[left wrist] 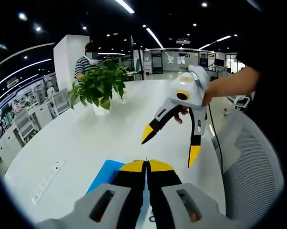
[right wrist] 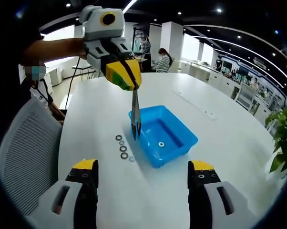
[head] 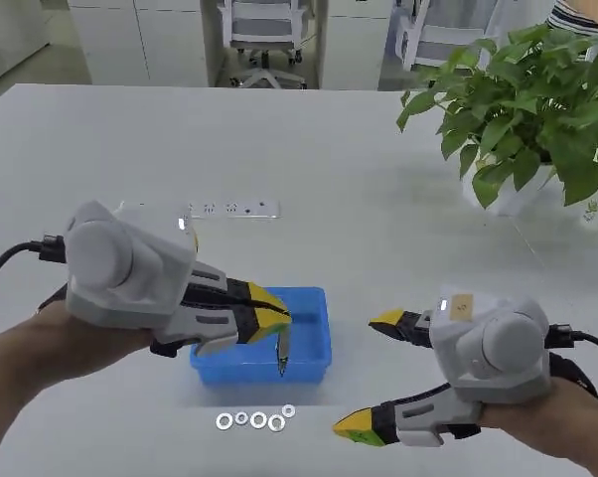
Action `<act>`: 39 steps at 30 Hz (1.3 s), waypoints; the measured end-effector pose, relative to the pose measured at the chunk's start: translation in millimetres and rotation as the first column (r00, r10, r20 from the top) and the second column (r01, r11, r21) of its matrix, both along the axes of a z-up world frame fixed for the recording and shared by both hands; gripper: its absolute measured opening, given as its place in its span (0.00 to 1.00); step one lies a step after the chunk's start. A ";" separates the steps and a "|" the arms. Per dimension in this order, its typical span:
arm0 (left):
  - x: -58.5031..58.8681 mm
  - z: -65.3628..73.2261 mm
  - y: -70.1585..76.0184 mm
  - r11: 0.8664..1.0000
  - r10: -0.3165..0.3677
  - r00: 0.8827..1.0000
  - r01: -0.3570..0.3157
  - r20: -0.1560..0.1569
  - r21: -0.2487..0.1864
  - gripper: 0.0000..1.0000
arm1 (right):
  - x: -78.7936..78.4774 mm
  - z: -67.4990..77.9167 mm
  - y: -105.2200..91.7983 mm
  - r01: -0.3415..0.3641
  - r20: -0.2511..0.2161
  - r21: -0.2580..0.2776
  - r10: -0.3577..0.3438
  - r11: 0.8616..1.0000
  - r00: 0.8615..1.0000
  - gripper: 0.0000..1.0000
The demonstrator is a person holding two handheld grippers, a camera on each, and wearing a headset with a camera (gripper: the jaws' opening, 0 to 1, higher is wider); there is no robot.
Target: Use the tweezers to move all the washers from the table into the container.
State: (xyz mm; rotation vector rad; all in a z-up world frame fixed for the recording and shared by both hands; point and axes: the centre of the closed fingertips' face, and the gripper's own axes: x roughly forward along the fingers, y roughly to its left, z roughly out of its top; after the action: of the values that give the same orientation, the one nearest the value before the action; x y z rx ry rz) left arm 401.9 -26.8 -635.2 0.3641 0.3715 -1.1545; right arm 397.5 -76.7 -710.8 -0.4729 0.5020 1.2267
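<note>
Step in hand, my read: go get the next washer w/ the tweezers. Nearest the person, 5 washers [head: 258, 420] lie in a short row on the table [head: 398, 229], just below the left gripper [head: 277, 316] jaws and off to the left of the right gripper [head: 367, 373] jaws. Left jaws are closed tight on the tweezers [head: 282, 356], which hang tips-down from them. The tips sit abt over the near wall of the container [head: 229, 370], between the row and the box. Can't tell if anything is pinched in the tips, too small. Right jaws are spread wide w/ nothing between them, hovering beside the container and apart from it.

To do it well, prob: bring the tips down steep onto the end washer closest to the box and ease the squeeze so the tines part. Catch the ring by its edge or through the hole, then close gently. Flat thin rings will likely skid or flip if pushed sideways, so come down vertical and don't nudge the neighbours. Lift clear over the wall before letting go.

Just beyond the left jaws the container is blue, shallow and open-topped, w/ 1 washer [right wrist: 161, 144] lying flat on its floor and nothing else seen inside. Farther out are a power strip [head: 224, 209] and then a plant [head: 527, 109], well apart from both jaws.
</note>
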 end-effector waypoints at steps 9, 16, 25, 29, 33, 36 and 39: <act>-1.0 -8.3 -3.1 1.000 -0.011 1.000 0.011 0.000 -0.007 0.04 | -2.2 -3.9 0.3 -0.005 -0.005 -0.002 0.005 1.000 1.000 0.77; -2.7 -18.5 -8.8 1.000 -0.023 1.000 0.023 -0.017 -0.013 0.04 | -5.0 -8.6 -3.4 0.002 -0.016 -0.008 -0.003 1.000 1.000 0.77; -4.6 -28.0 -11.6 0.999 -0.027 0.999 0.026 -0.040 -0.018 0.04 | -6.9 -14.0 -7.3 0.009 -0.028 -0.015 -0.010 1.000 1.000 0.76; -6.1 -33.2 -11.7 1.000 -0.026 0.999 0.026 -0.048 -0.014 0.04 | -9.0 -16.8 -7.3 0.007 -0.034 -0.017 -0.008 1.000 0.999 0.76; -7.2 -36.9 -11.6 1.000 -0.025 0.998 0.024 -0.055 -0.016 0.04 | -11.3 -19.7 -7.3 0.002 -0.042 -0.024 -0.003 1.000 0.999 0.75; -8.6 -40.7 -11.7 1.000 -0.025 0.998 0.024 -0.063 -0.016 0.04 | -12.0 -20.7 -6.7 -0.001 -0.045 -0.025 0.000 1.000 0.999 0.75; -9.4 -44.9 -11.9 1.000 -0.024 0.997 0.023 -0.070 -0.014 0.04 | -13.0 -21.5 -5.4 -0.004 -0.049 -0.025 0.003 1.000 0.999 0.75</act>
State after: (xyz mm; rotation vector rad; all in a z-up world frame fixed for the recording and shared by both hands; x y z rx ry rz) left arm 392.5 -38.6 -680.1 0.3178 0.4218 -1.1946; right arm 384.5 -82.1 -732.3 -0.4662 0.5594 1.2387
